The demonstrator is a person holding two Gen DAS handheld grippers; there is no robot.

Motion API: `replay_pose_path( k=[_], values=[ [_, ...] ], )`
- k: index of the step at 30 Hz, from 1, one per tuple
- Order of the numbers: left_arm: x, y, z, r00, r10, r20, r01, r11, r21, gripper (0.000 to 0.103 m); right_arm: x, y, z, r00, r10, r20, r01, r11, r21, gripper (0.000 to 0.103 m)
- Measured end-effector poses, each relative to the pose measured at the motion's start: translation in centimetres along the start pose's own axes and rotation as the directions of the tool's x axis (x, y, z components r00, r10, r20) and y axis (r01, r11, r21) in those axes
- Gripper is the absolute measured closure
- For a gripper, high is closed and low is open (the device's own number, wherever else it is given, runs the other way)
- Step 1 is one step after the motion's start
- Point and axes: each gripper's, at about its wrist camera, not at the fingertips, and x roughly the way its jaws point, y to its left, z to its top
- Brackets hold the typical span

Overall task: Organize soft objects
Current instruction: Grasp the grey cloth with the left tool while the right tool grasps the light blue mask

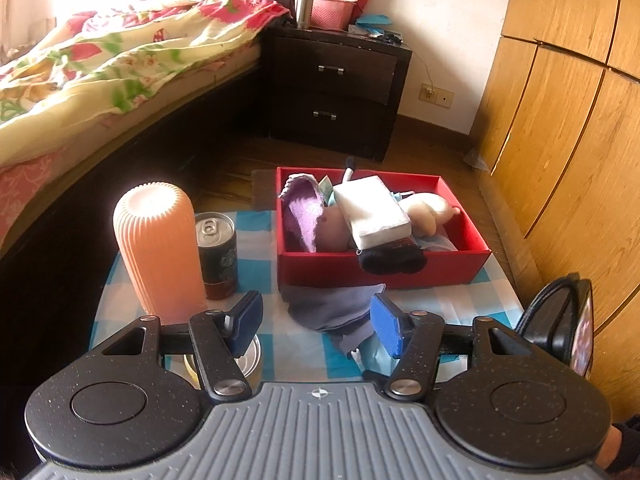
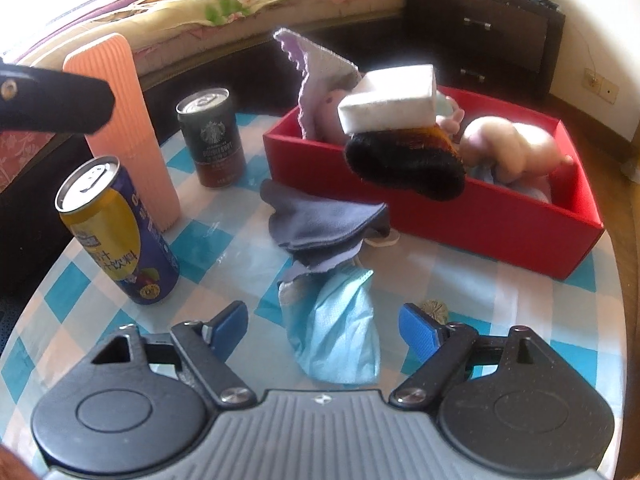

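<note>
Light blue cloth (image 2: 334, 340) lies crumpled on the surface, near side, w/ grey cloth (image 2: 320, 224) just beyond it. Right gripper (image 2: 322, 330) jaws part-open around it, not pinching. Limp, light: pinch the bunched middle.

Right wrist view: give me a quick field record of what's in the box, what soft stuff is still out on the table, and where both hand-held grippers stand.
box: red cardboard box, holding white foam block, dark knitted sock, cream plush toy, purple cloth
soft items still out: grey folded cloth, light blue crumpled cloth
hard items: orange ribbed vase, dark coffee can, yellow-blue drink can
right hand-held gripper: open, straddling the light blue cloth, pads not touching
left hand-held gripper: open, empty
</note>
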Motion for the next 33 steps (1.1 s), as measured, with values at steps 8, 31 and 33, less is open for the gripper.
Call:
replay_pose_path(
  k=[8,31,33],
  values=[
    [0.4,-2.4,0.2,0.998,-0.058,-0.007,0.058,0.998,0.037,0.042,-3.8,-2.3,-2.2,0.994,0.074,-0.076,-0.069,0.996,0.058,0.103],
    [17.5,-3.6,-2.6,0.94,-0.032,-0.339,0.001,0.996,-0.09,0.099,-8.1,-8.0,-4.5,0.999,0.047,-0.01,-0.044,0.974,0.22,0.051],
    [15.3,-3.4,-2.7,0.95,-0.037,-0.31,0.009,0.996,-0.092,0.101,-8.4,-7.9,-4.4,0.999,0.049,0.0,-0.048,0.974,0.222,0.052]
  ],
)
